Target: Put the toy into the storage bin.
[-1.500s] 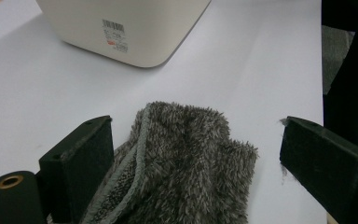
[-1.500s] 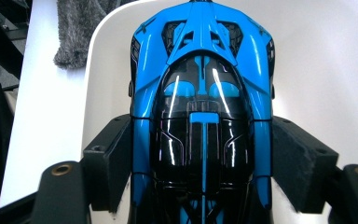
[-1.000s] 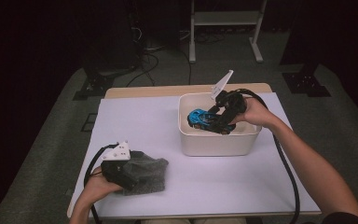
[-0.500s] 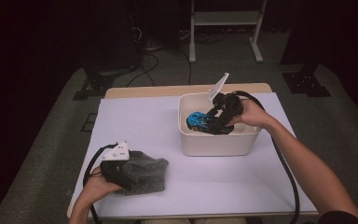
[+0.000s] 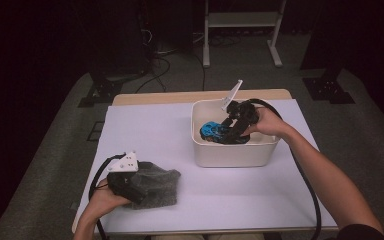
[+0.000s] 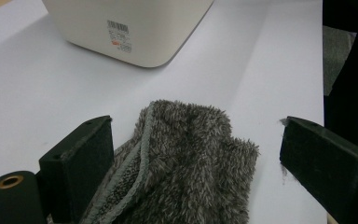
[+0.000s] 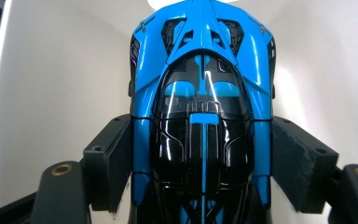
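**Blue toy car held inside the tub, grey cloth under the other gripper**

The right gripper [image 5: 228, 131] reaches down into the white tub [image 5: 230, 154], which stands on the bench [image 5: 240, 195] towards its far right. Its fingers [image 7: 109, 161] are closed on a blue and black toy car [image 7: 200, 107], one pad pressed flat against each side of the car's body. In the right gripper view the car points away from the camera, with the pale inner walls of the tub around it. From the high view the car [image 5: 213, 131] sits within the tub, near its left wall; whether it touches the bottom I cannot tell.

The left gripper [image 5: 137, 186] rests at the near left of the bench on a fluffy grey cloth [image 5: 157, 184]. In the left gripper view its fingers [image 6: 81, 158] stand wide apart, with the folded cloth [image 6: 186, 158] lying between them; the left pad sits just beside the cloth's hemmed edge, the right pad well clear of it. The tub [image 6: 135, 28], bearing a barcode label, stands further off.
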`<action>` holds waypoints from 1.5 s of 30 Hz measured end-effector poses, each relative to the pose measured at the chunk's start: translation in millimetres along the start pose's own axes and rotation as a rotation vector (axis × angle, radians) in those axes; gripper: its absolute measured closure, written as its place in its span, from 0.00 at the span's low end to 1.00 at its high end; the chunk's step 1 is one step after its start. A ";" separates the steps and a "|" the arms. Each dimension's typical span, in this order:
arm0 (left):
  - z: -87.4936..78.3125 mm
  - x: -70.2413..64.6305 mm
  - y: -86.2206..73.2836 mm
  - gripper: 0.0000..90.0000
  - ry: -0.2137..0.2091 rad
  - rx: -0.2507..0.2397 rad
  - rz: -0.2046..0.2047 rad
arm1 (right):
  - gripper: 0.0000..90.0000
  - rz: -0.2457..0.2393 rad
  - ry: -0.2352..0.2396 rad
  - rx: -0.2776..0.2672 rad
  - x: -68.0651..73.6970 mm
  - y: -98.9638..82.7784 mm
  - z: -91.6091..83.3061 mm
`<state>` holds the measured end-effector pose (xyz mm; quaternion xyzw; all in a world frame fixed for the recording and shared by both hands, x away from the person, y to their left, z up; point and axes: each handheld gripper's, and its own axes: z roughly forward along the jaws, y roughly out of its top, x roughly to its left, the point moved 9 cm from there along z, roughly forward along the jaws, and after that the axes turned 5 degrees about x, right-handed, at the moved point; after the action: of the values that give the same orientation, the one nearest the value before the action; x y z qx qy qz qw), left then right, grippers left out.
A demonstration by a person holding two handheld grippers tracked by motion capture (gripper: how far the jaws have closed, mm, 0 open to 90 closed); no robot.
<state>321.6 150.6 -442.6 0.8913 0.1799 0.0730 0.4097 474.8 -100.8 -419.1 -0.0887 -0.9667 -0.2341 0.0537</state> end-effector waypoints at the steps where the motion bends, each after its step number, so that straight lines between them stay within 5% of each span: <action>1: 0.0 -0.2 0.0 0.10 -0.001 0.000 -0.001 | 0.30 0.003 0.001 0.002 -0.6 -0.4 0.6; 45: -2.2 0.1 -0.3 0.10 0.002 -0.002 0.002 | 0.30 0.050 0.038 0.107 -7.0 -10.1 21.0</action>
<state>321.0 152.4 -441.3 0.8909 0.1793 0.0747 0.4105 478.4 -100.9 -443.1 -0.1052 -0.9741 -0.1826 0.0826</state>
